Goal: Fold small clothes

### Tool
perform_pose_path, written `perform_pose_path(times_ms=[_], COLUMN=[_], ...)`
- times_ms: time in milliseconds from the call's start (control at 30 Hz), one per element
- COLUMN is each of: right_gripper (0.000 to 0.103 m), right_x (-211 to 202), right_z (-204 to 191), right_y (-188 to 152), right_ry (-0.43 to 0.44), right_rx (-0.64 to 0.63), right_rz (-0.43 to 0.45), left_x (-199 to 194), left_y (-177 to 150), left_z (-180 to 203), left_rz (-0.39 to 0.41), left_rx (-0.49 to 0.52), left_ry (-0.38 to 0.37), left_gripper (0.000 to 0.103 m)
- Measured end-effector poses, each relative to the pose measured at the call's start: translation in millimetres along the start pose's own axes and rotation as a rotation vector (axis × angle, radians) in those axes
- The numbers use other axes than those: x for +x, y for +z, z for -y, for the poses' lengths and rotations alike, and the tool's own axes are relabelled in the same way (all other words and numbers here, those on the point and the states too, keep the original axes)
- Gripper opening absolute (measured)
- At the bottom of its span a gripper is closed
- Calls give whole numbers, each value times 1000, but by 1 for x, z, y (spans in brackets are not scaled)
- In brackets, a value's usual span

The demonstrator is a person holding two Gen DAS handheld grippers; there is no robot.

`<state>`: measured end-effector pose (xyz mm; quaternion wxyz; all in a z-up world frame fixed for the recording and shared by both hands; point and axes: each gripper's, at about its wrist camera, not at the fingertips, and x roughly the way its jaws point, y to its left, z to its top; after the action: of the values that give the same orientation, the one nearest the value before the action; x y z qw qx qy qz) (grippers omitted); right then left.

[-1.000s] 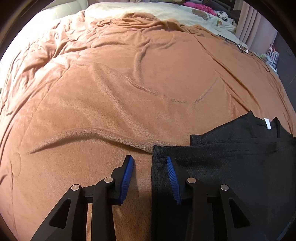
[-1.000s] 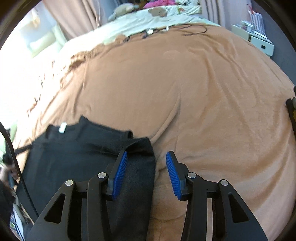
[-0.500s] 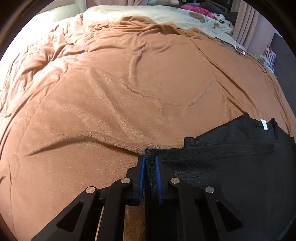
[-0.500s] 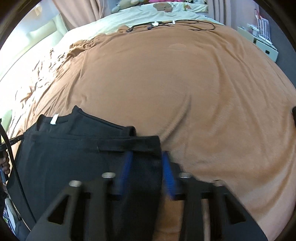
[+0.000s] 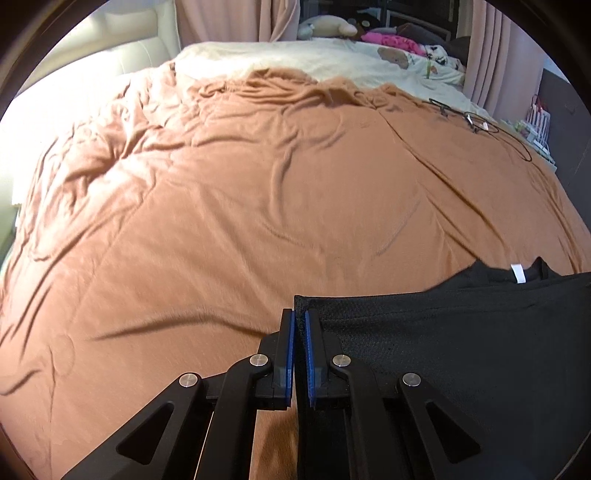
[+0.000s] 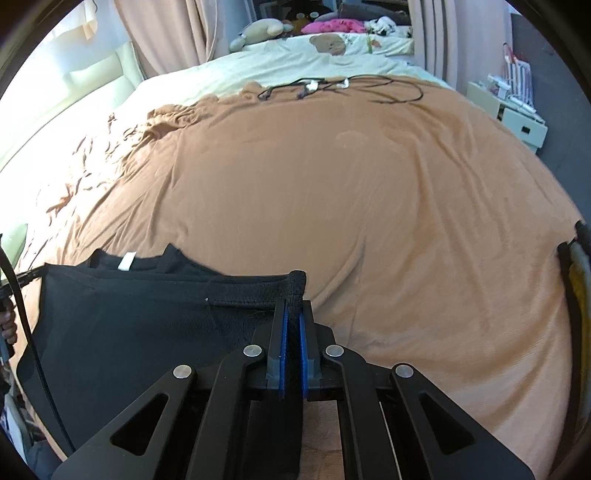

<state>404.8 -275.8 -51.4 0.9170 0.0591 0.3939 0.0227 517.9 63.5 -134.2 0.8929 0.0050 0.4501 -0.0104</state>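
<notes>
Bed is filling both views, with a cream sheet showing at the far end. Brown blanket is covering most of it, creased toward the far left and smoother in the middle.

Black garment is lying at the near edge of the blanket, at the near right in the left wrist view and at the near left in the right wrist view. Its near hem is lifting off the blanket and stretching taut between the two tools. The rest is resting flat behind that raised edge. A small white tag is showing at the far side of the garment, near the neck opening.

Left gripper is clenching the left corner of the garment's hem, with the blue pads nearly closed and black cloth sitting in the narrow gap. Right gripper is clenching the right corner of the same hem, with the rolled edge of the cloth sticking up just past the fingertips.

Soft toys and pink clothes are piling up at the far end of the bed, in front of the pink curtains. Black cables are lying on the far part of the blanket, well apart from the garment. A white cabinet is standing off the far right side of the bed.
</notes>
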Motion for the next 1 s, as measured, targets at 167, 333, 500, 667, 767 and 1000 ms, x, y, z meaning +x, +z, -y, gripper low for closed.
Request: perform_pose_path(times_ms=[167,333,500,667,767,1000], right_gripper=[2,1,1,2,3,70], right_x=[15,42,64,88,98,74], right_z=[-4,-7,-9,-9,-8,2], right_y=[11,26,38,43,44,45], right_ry=[-32,-74,-98,-116,-115,-81], right_rx=[0,-13,-29,-38,-23,25], right_rz=[-13,-60,-85,-117,-137,-112], left_x=[13,30,49,69,73,50], left_y=[15,27,34,31,30,23], left_z=[7,14,17,14,14,1], left_rz=[-2,-21,-37,-82,-113,-118], left_rx=[10,29,40,31,19,-12], left_ry=[24,52,69,69,69,68], left_gripper=[6,6,6,6,8,47])
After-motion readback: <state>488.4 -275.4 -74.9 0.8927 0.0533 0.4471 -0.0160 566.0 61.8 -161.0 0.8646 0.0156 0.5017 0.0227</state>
